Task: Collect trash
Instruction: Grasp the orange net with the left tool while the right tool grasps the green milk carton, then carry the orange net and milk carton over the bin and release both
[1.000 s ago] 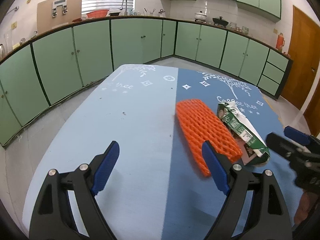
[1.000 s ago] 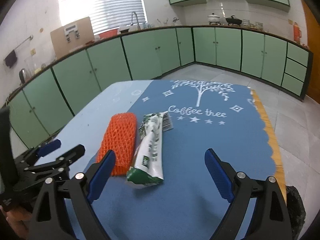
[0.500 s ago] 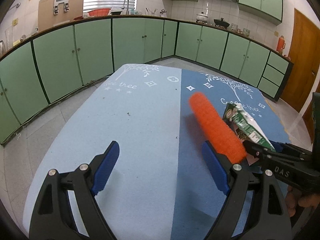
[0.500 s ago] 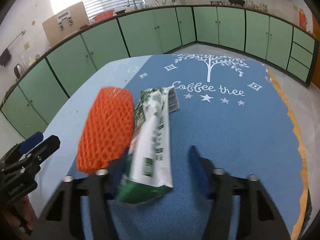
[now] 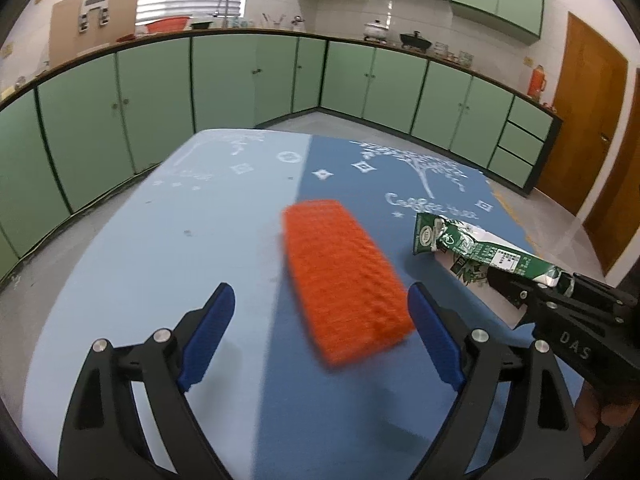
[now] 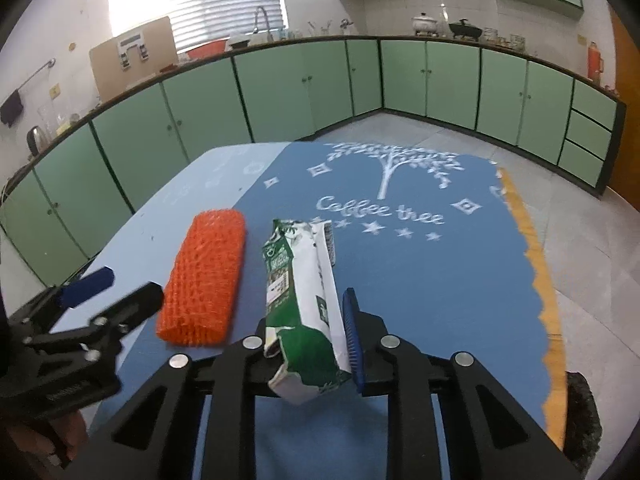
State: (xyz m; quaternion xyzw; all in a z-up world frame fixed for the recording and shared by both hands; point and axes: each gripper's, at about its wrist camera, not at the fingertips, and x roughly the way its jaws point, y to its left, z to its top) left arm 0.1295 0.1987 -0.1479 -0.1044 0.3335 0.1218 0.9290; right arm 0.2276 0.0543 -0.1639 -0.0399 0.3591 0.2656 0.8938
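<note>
- Left gripper (image 5: 320, 334): its jaws are spread wide and have just been opening a little further. The blue pads stand on either side of the net's near end without pressing on it.
- Net (image 6: 204, 278): an orange foam mesh sleeve, lying flat on the table (image 6: 420, 264), just left of the carton and not touching it. Its long axis runs from the near edge away toward the cabinets (image 6: 280, 92), almost parallel to the carton. In the left wrist view it is blurred.
- Carton (image 6: 302, 288): a flattened green and white drink carton, the only container here; what is inside cannot be told. Its torn, crumpled near end is between the right gripper's pads, and its far end points away toward the white "Coffee tree" print. In the left wrist view the far end looks raised off the table.
- Right gripper (image 6: 310, 338): its jaws have just been closing and now pinch the carton's near end.
- Table: light blue on the left of the carton, darker blue under it and to its right.
</note>
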